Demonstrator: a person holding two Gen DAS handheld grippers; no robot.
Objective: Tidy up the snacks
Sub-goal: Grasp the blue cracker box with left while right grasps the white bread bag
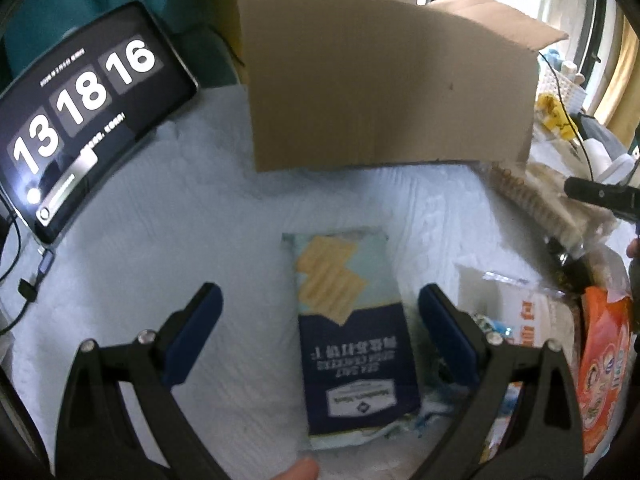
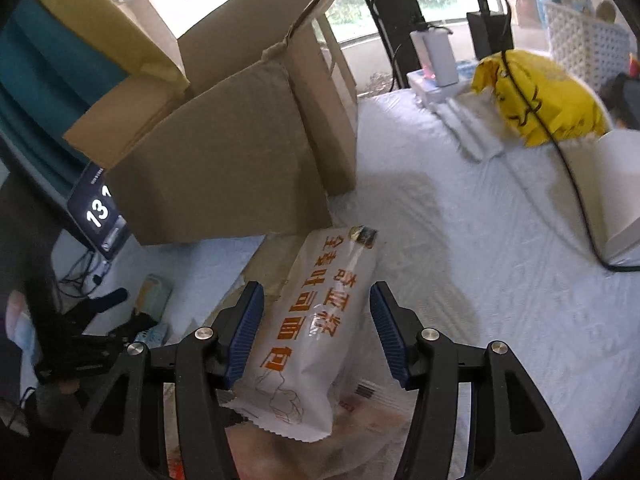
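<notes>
While the white bread bag [image 2: 316, 328] lies lengthwise between my right gripper [image 2: 318, 328] pads, the jaws stand open on either side of it and nothing presses on the film yet. It rests on the bed [image 2: 460, 248], near end propped on other wrappers, far end just short of the cardboard box [image 2: 224, 152]. My worry is the slippery, air-filled film: if I close too near the crimped end, the pack may squirt out or sag and drop short of the box.

On the left, the cracker pack [image 1: 352, 332] lies flat between the open jaws of my left gripper [image 1: 320, 332], clear of both pads. A flat pack on soft bedding gives the pads little edge to bite, so they may scrape over the top or pinch the sheet. Just to its right a heap of snack bags [image 1: 600, 352] crowds the right pad and could be snagged. Farther off, the box's near flap [image 1: 384, 84] stands tall and could catch a low carry.
</notes>
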